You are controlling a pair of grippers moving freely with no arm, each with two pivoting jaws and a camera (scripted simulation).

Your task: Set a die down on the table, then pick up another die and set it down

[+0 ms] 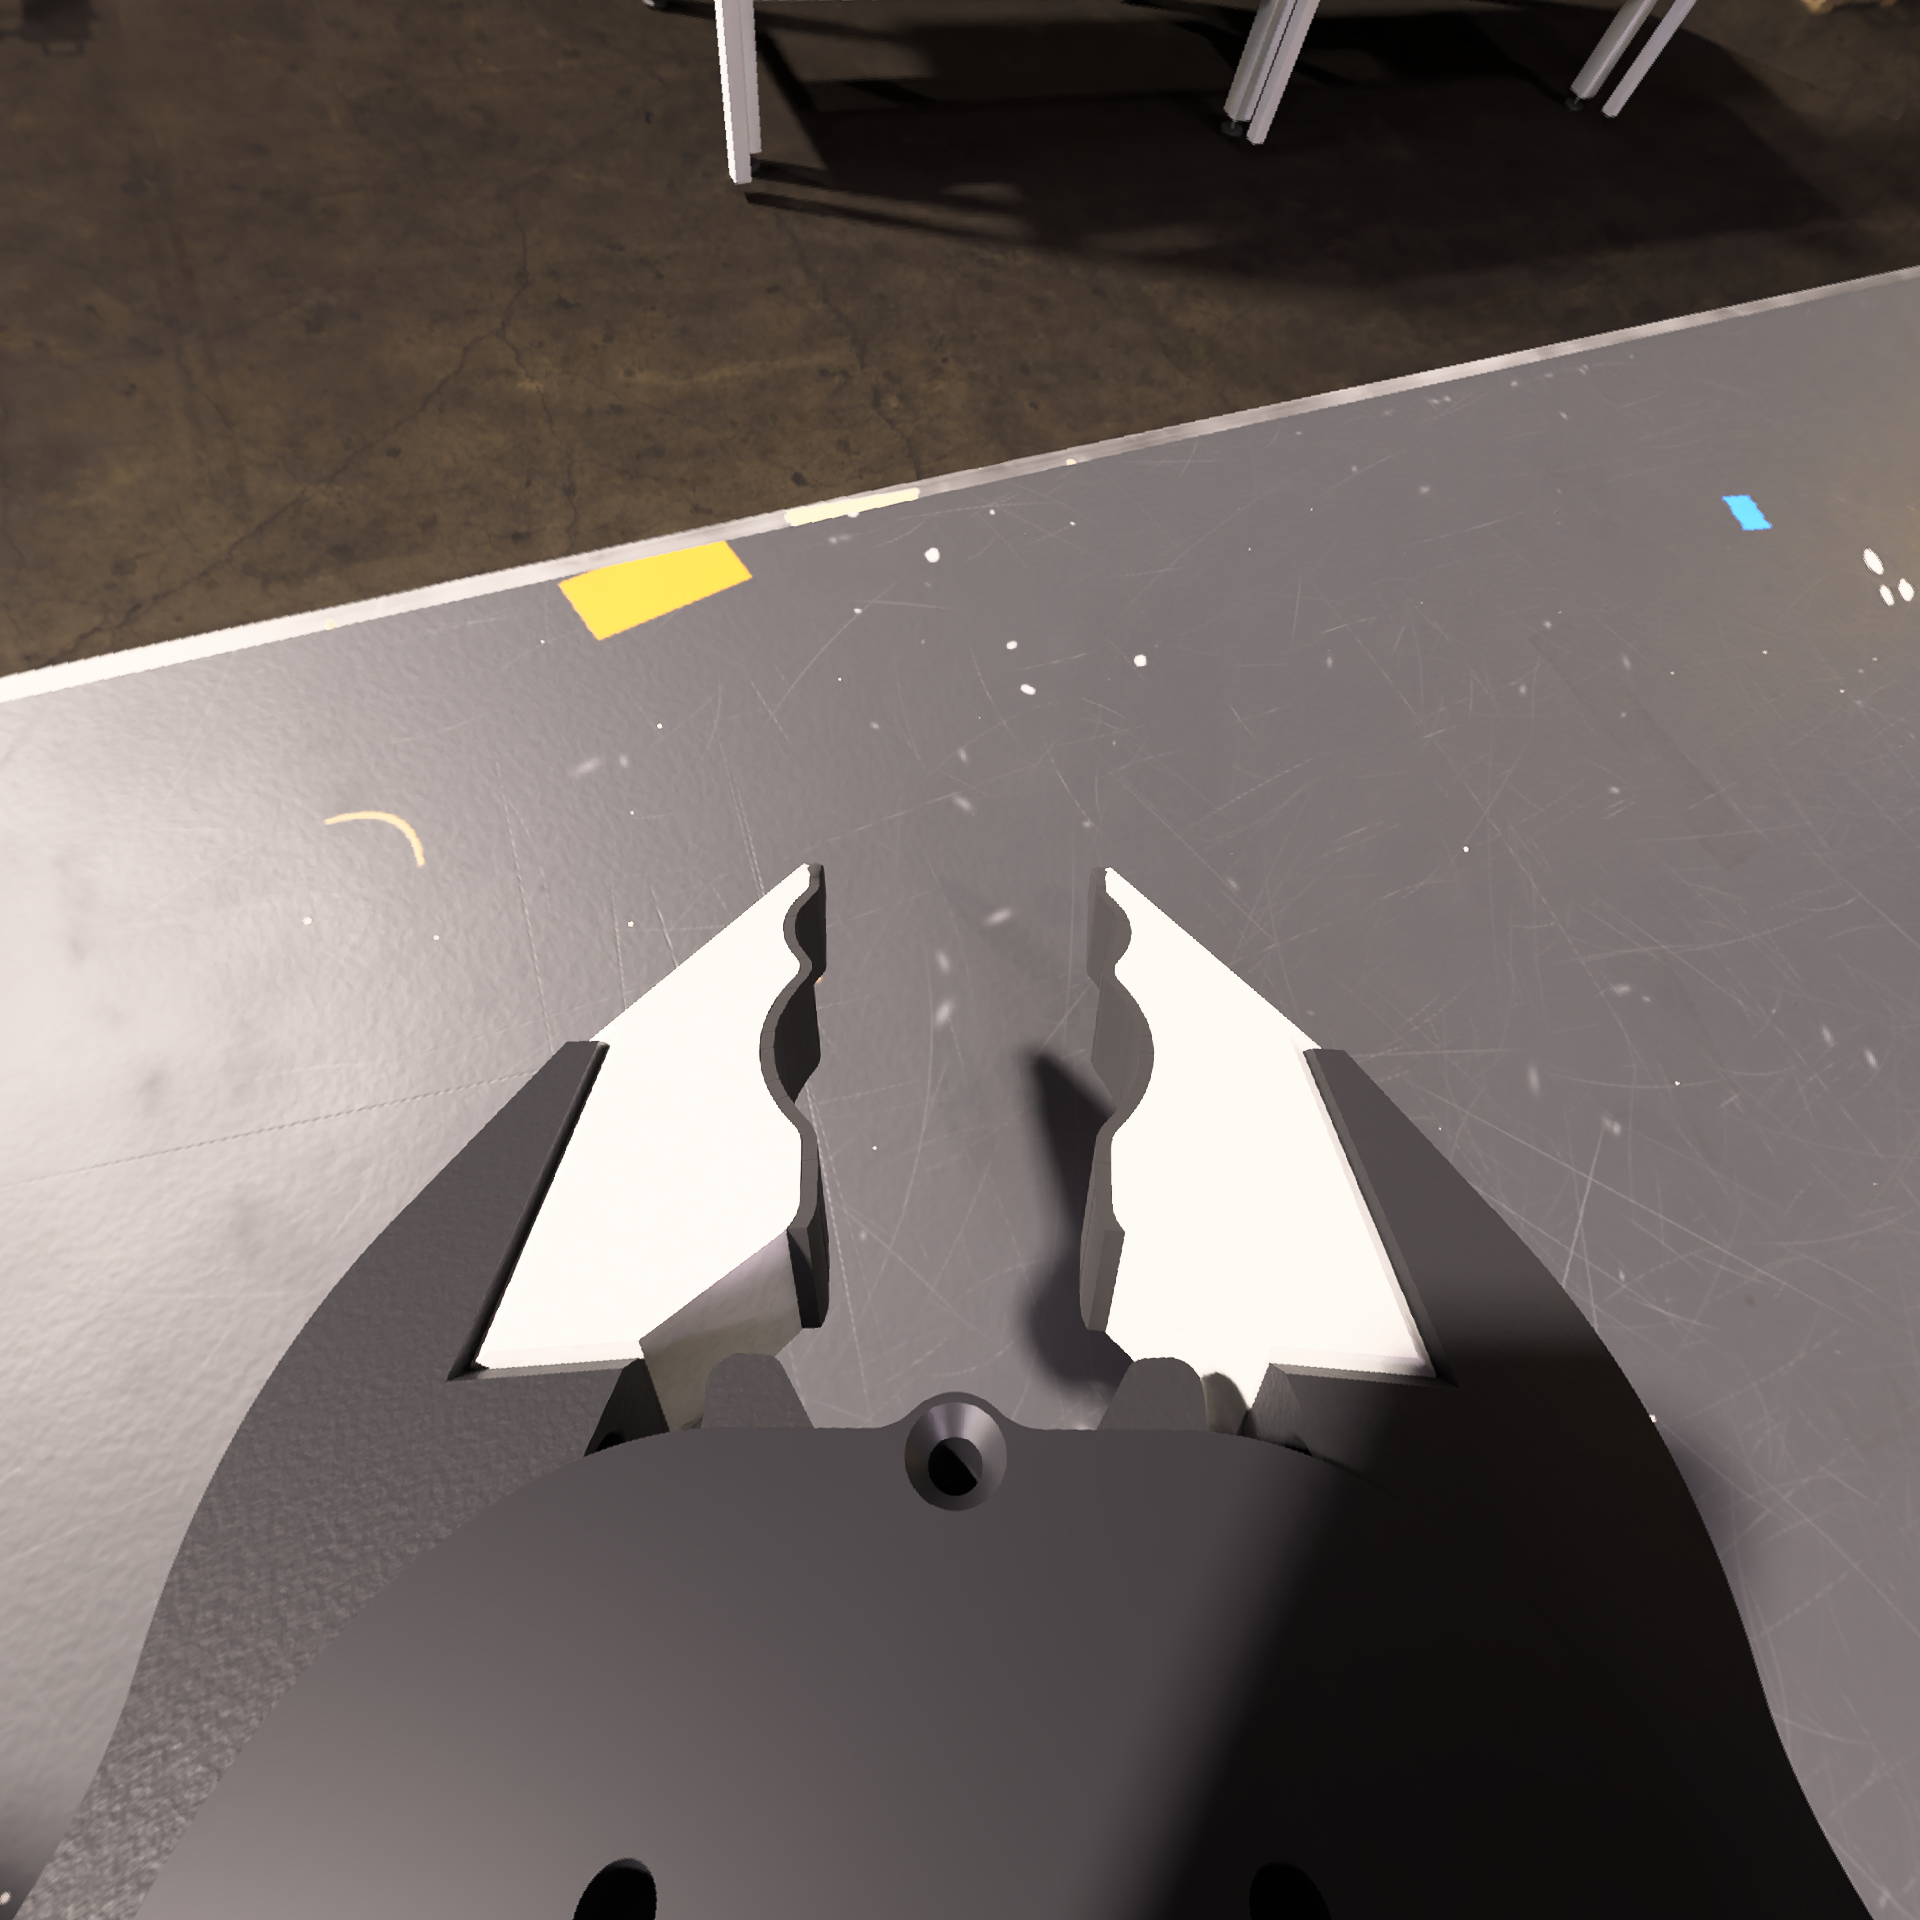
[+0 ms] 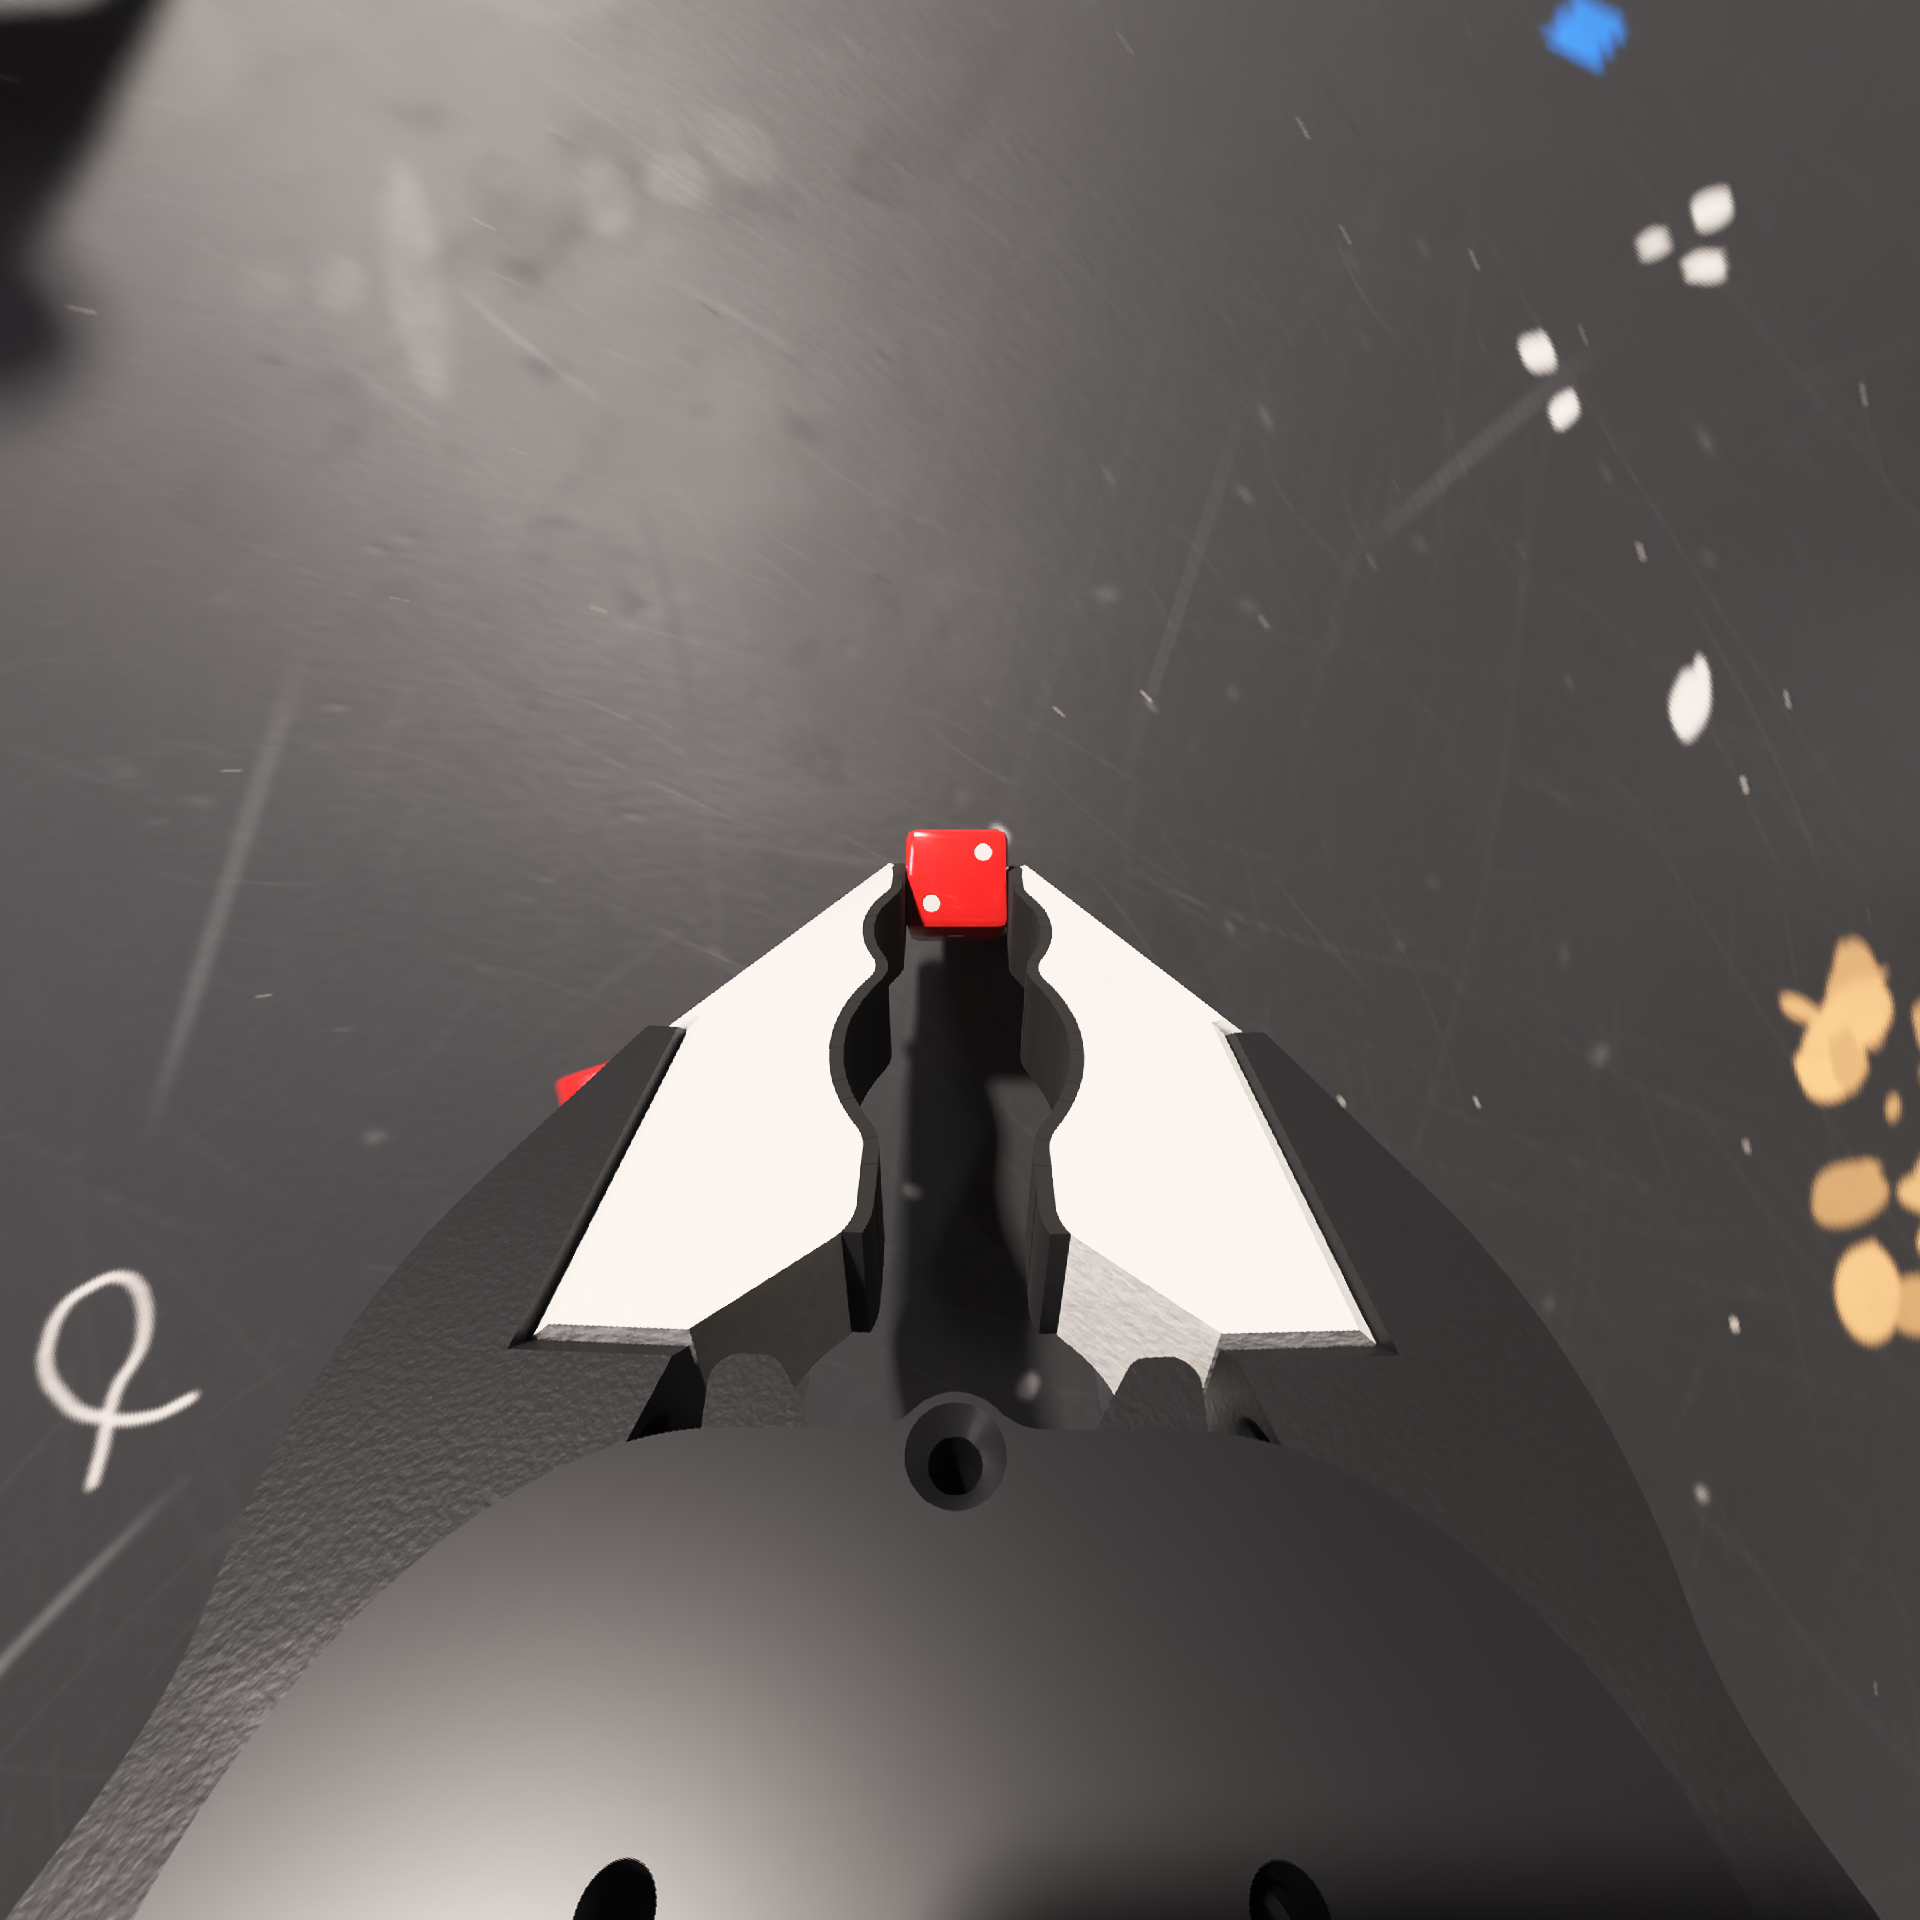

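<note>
In the right wrist view my right gripper [image 2: 957, 883] is shut on a red die [image 2: 956, 878] with white pips, pinched between the fingertips just above the dark table [image 2: 520, 520]. A corner of a second red die [image 2: 578, 1081] peeks out from behind the left finger's outer edge; the rest of it is hidden. In the left wrist view my left gripper [image 1: 958, 883] is open and empty over the grey table [image 1: 1351, 831]. No die shows in that view.
The table's far edge [image 1: 935, 483] runs diagonally across the left wrist view, with brown floor and metal frame legs [image 1: 740, 94] beyond. A yellow tape patch [image 1: 655, 587] and a blue one [image 1: 1745, 512] lie near that edge. Paint flecks dot the table.
</note>
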